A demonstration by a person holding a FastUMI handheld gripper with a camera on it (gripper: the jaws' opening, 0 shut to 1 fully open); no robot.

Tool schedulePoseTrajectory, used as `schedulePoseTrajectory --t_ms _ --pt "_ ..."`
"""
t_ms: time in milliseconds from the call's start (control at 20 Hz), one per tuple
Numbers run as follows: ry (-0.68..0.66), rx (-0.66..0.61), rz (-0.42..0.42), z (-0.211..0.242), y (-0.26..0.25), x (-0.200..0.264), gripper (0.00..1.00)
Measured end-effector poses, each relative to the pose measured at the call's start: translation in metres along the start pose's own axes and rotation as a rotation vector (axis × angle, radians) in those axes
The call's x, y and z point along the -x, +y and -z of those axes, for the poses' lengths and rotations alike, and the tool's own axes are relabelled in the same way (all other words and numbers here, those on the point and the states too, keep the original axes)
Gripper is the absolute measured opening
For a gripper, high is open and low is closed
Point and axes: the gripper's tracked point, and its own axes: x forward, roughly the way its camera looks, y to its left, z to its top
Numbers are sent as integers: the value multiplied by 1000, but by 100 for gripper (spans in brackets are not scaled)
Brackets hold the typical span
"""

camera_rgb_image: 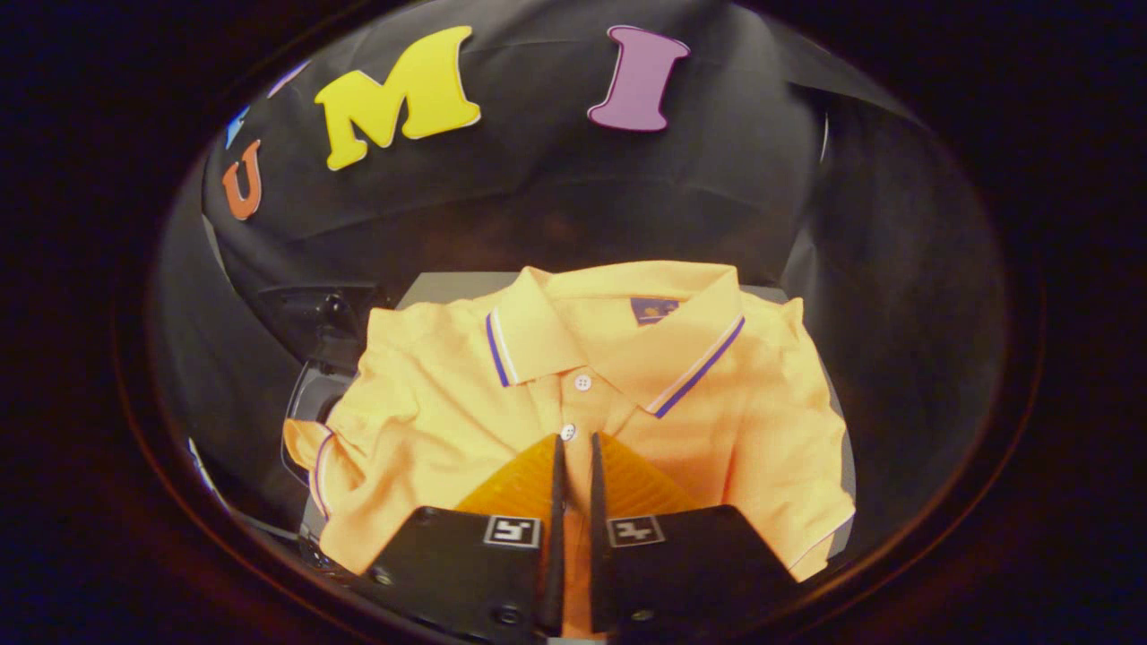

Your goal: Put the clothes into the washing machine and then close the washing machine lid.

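An orange polo shirt (pixel 627 376) with blue-and-white trim on its collar and sleeve lies spread over a grey flat surface (pixel 448 288), collar away from me. My gripper (pixel 578 437) is down on the shirt's button placket, just below the second button. Its fingers (pixel 520 484) stand almost together, with a thin strip of orange cloth pinched in the slit between them. The shirt's lower part is hidden under the gripper body. A dark machine part with a rounded opening (pixel 314 394) shows beside the shirt's left sleeve.
The black cloth booth wall (pixel 556 179) hangs close behind the grey surface and wraps round both sides. A dark bracket-like piece (pixel 318 313) sits above the rounded opening on the left.
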Motion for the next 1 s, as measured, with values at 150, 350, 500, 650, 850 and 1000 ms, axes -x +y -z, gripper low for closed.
schedulePoseTrajectory --t_ms 150,350,500,650,850,1000 --pt "23 9 -2 -1 1 3 6" --pt "37 31 5 -3 0 6 6" --pt "10 60 -3 -15 1 22 6" --pt "-21 60 -42 -32 5 46 6" --pt "-69 114 -83 -46 29 75 6" --pt "-108 138 -130 -63 52 101 6"
